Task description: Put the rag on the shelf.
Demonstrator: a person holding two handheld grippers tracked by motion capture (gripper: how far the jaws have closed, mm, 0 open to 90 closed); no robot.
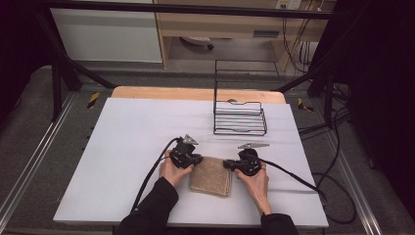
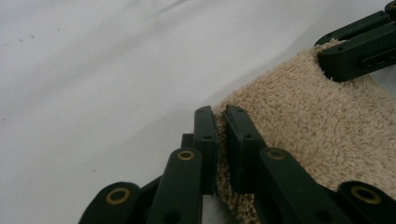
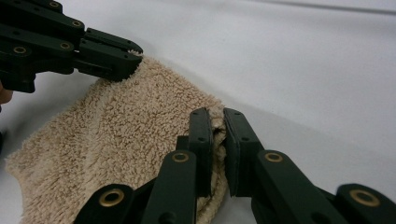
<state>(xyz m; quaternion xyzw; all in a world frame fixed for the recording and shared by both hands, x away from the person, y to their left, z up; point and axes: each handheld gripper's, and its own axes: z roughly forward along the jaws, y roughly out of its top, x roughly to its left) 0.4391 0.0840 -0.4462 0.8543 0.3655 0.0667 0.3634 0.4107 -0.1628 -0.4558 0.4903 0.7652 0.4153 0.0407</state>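
A folded beige towel (image 1: 211, 175) lies on the white table (image 1: 127, 142), near its front edge between my two hands. My left gripper (image 1: 199, 159) is shut on the towel's far left corner; in the left gripper view its jaws pinch the towel (image 2: 299, 121) edge at the gripper's tips (image 2: 220, 114). My right gripper (image 1: 227, 164) is shut on the far right corner, where its tips (image 3: 215, 116) clamp the thick folded edge of the towel (image 3: 121, 135). Each gripper view also shows the other gripper (image 2: 359, 46) (image 3: 70, 44) biting its own corner.
A black wire rack (image 1: 240, 115) stands upright at the back of the table, right of centre. Black cables (image 1: 303, 181) trail from both grippers across the table. A wooden strip (image 1: 195, 93) runs along the far edge.
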